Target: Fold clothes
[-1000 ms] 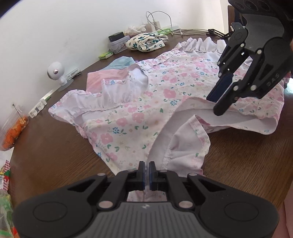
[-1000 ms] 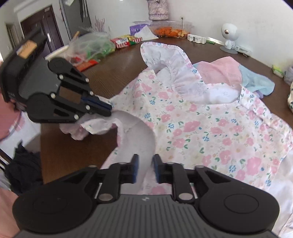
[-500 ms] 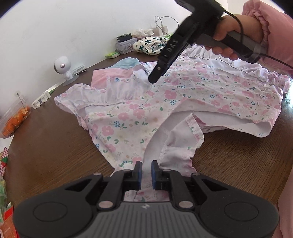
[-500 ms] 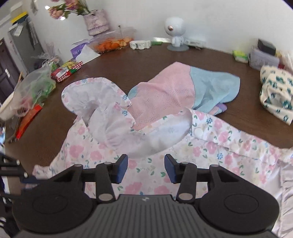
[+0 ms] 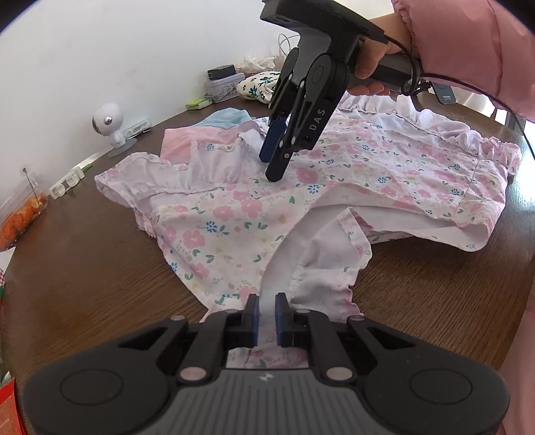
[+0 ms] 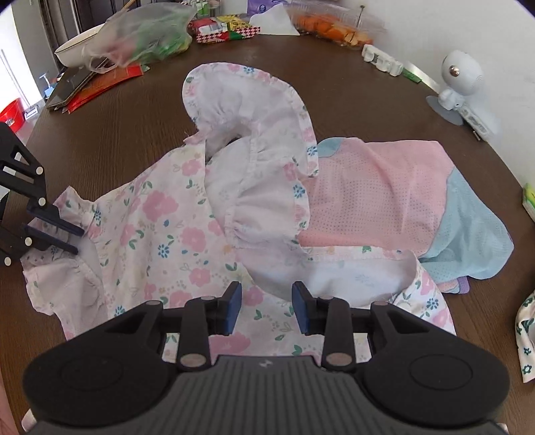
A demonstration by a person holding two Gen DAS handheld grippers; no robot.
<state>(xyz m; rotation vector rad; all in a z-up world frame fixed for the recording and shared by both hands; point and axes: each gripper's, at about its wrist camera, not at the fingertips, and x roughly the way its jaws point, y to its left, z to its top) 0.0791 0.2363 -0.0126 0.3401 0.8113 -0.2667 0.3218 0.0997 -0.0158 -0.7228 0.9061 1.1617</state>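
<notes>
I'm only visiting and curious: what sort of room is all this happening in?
Most likely a home dining room. A round wooden table holds everyday clutter: a tray of orange food, a bag of greens, a small white home camera, and the floral garment being folded.

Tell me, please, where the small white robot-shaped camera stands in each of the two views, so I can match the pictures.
Left wrist view: the white camera stands at the upper left, by the wall, beyond the floral garment.
Right wrist view: the white camera stands at the upper right, by the wall.
Shared landmark: the pink and blue cloth, which lies between the camera and the floral garment in both views.
</notes>
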